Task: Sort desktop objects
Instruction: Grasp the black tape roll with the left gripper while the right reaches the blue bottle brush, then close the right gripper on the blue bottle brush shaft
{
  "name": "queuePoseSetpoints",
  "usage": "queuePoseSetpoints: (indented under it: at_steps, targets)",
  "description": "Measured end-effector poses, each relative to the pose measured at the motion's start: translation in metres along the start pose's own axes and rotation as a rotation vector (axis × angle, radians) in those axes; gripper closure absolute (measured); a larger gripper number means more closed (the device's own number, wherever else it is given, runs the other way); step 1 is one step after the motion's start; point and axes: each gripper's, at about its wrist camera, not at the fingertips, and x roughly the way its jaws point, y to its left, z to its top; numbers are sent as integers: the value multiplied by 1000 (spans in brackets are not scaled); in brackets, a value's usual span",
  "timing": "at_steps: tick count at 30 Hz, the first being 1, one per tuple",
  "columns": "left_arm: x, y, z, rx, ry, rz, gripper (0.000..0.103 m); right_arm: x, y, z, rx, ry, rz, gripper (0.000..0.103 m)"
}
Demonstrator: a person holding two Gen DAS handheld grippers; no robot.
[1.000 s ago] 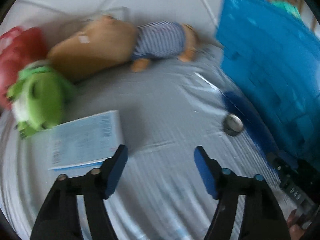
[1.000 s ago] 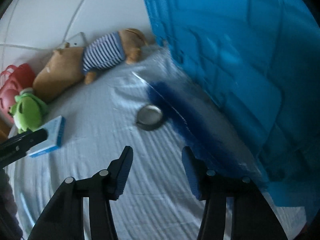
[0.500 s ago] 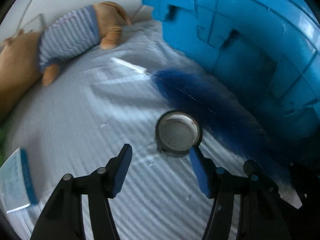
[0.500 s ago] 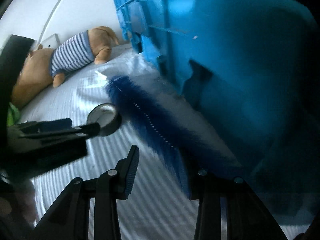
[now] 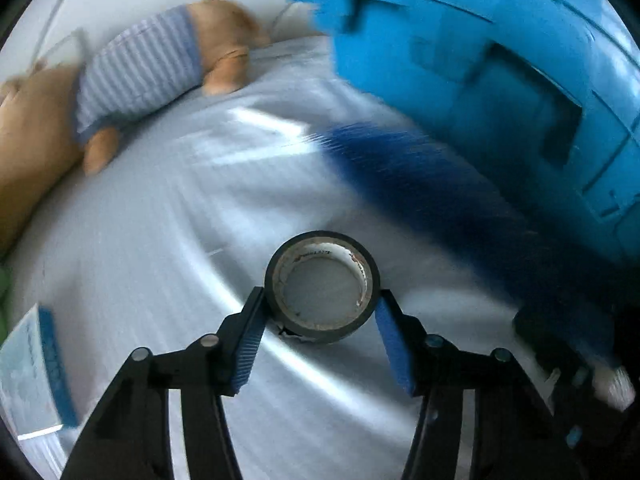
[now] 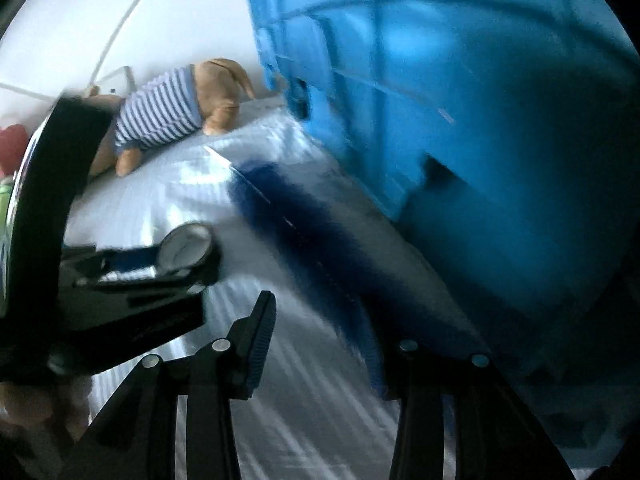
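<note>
A black tape roll lies flat on the pale striped cloth. My left gripper straddles it, the jaws closing, the blue pads right at its sides without a clear squeeze. The right wrist view shows this left gripper around the tape roll. A fuzzy dark blue brush in a clear wrapper lies along the blue crate. My right gripper is at its near end, jaws opening. Bristles cover its right fingertip, and cloth shows in the gap.
The blue crate fills the right side, with the brush at its foot. A tan plush in a striped shirt lies at the back left. A blue and white box sits at the left edge.
My left gripper swung right from the box to the tape roll and narrowed around it. The right gripper closed in on the brush beside the crate.
</note>
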Motion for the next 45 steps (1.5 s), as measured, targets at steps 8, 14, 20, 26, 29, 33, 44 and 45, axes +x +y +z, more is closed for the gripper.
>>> queuePoseSetpoints:
  at_steps: [8, 14, 20, 26, 29, 33, 44, 45]
  targets:
    - [-32, 64, -41, -196, 22, 110, 49, 31, 28, 21, -91, 44, 73, 63]
    - [-31, 55, -43, -263, 12, 172, 49, 57, 28, 38, -125, 80, 68, 64]
    - [-36, 56, -48, -288, -3, 183, 48, 51, 37, 43, -186, 5, 59, 50]
    - [-28, 56, -40, -291, -5, 182, 49, 76, 42, 50, -225, 46, 42, 37]
    - [-29, 58, -42, -293, -2, 180, 48, 85, 26, 48, -138, 117, 81, 58]
    - [-34, 62, -49, -305, 0, 192, 48, 73, 32, 29, -138, 171, 187, 74]
    - [-34, 63, -51, -305, -3, 197, 48, 92, 48, 20, -235, 137, 108, 63]
    - [-36, 64, -52, -311, 5, 193, 48, 89, 47, 23, -234, 134, 109, 82]
